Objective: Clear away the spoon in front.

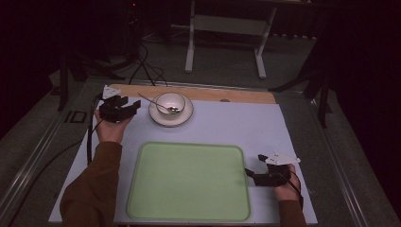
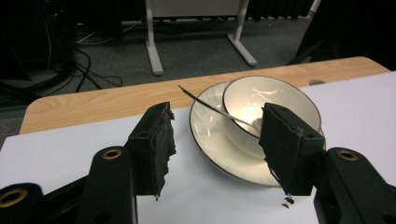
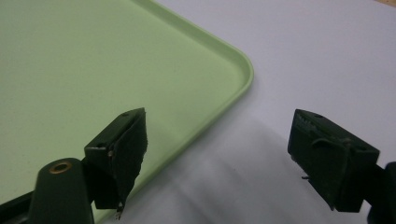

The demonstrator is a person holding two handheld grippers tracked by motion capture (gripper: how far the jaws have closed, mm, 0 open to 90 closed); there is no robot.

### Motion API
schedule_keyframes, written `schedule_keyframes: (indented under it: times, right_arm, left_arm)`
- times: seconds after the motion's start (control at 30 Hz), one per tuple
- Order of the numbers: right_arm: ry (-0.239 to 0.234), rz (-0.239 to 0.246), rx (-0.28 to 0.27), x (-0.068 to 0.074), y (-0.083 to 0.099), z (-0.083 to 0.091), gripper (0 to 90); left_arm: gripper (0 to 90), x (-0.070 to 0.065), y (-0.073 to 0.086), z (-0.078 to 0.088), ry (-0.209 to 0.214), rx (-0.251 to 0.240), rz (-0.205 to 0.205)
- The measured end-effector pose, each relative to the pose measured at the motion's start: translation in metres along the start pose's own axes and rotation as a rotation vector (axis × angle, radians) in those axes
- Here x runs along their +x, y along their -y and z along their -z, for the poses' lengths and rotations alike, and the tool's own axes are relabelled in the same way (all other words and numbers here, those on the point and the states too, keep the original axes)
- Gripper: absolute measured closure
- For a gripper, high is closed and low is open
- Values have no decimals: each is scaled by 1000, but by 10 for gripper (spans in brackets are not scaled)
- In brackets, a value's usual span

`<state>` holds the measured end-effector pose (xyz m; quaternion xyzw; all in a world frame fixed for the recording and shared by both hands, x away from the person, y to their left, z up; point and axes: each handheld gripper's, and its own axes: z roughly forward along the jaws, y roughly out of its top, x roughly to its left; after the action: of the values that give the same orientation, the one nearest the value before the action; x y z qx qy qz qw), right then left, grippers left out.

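Left gripper (image 1: 134, 105) hovered at the far left of the white table (image 1: 246, 127), just beside the saucer (image 1: 185, 115), jaws pointing toward it. Jaws stood wide apart, with nothing clamped between them; pads not pressing on anything. Seen in the left gripper view, left gripper (image 2: 215, 144) framed the near rim of the saucer (image 2: 210, 140) between its two black jaws, without touching it. Carried a cream bowl (image 1: 171, 101) on that saucer, gold-edged, upright, with a metal spoon (image 1: 161, 105) resting inside, handle leaning out over the rim toward the left and away. Same bowl (image 2: 275, 100) and spoon (image 2: 205, 103) showed beyond the jaws, handle tip raised over the wooden strip (image 2: 107, 100) at the table's far edge.

Right gripper (image 1: 253, 168) lay low at the right, just beside the right edge of the pale green tray (image 1: 189, 182), held in a hand (image 1: 286, 187). Jaws spread wide, empty. In the right gripper view, right gripper (image 3: 217, 149) straddled the tray's rounded corner (image 3: 243, 74): one jaw over the tray's green floor, the other over bare white table (image 3: 327, 56). Could not tell whether either jaw touched the surface.

Tray sat at the near middle of the table, well apart from the saucer and bowl.
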<state>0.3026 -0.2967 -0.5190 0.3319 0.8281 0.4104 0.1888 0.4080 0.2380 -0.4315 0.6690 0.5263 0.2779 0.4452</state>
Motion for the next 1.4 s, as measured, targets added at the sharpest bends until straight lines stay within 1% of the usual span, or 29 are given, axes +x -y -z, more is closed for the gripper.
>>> schedule_keyframes:
  times: [0.17,0.2,0.3,0.37,0.4,0.43,0.5,0.53,0.57,0.63,0.67,0.73,0.83,0.87,0.93,1.0,1.13,1.17,1.23,1.3,1.4]
  right_arm:
    - [0,-4,-6,-1,0,1,195]
    - [0,-4,-6,-1,0,1,195]
    - [-5,5,1,1,0,-1,195]
    - [-5,9,5,1,0,-1,193]
    - [-5,9,5,1,0,-1,193]
    - [-5,9,6,1,0,-1,193]
    - [-4,5,3,1,0,-1,193]
    - [-4,5,2,1,0,-1,193]
    - [-5,6,2,1,0,-1,193]
    - [-6,6,2,1,0,-1,193]
    - [-6,6,2,1,0,-1,193]
    - [-5,4,1,1,0,0,193]
    - [-3,2,1,1,0,0,193]
    - [-3,3,2,1,0,0,193]
    - [-2,7,6,1,0,0,192]
    - [4,14,15,1,1,-1,192]
    - [5,16,20,2,1,0,190]
    - [5,16,19,2,1,0,189]
    - [8,15,20,1,2,1,189]
    - [8,13,19,1,2,1,189]
    - [10,15,25,2,2,1,188]
  left_arm:
    - [456,5,-1,-14,-7,2,34]
    - [458,5,-1,-14,-7,2,34]
    - [458,6,-6,-25,-22,15,27]
    - [458,6,-9,-31,-18,22,30]
    - [458,6,-9,-31,-18,22,30]
    - [458,6,-11,-38,-23,32,29]
    - [437,7,-12,-44,-23,37,39]
    - [429,8,-11,-48,-18,41,55]
    - [423,9,-11,-51,-11,54,64]
    - [408,10,-8,-59,-15,80,78]
    - [406,11,-7,-63,-11,91,85]
    - [404,11,-5,-69,9,108,104]
    - [416,11,-1,-76,54,114,158]
    - [424,10,0,-78,60,115,167]
    - [455,10,0,-80,72,104,194]
    - [502,10,0,-83,82,93,211]
    - [632,9,0,-83,74,81,232]
    - [669,8,0,-82,67,80,228]
    - [727,6,0,-80,79,70,220]
    - [760,3,-1,-76,90,55,206]
    - [808,-2,-3,-69,118,16,202]
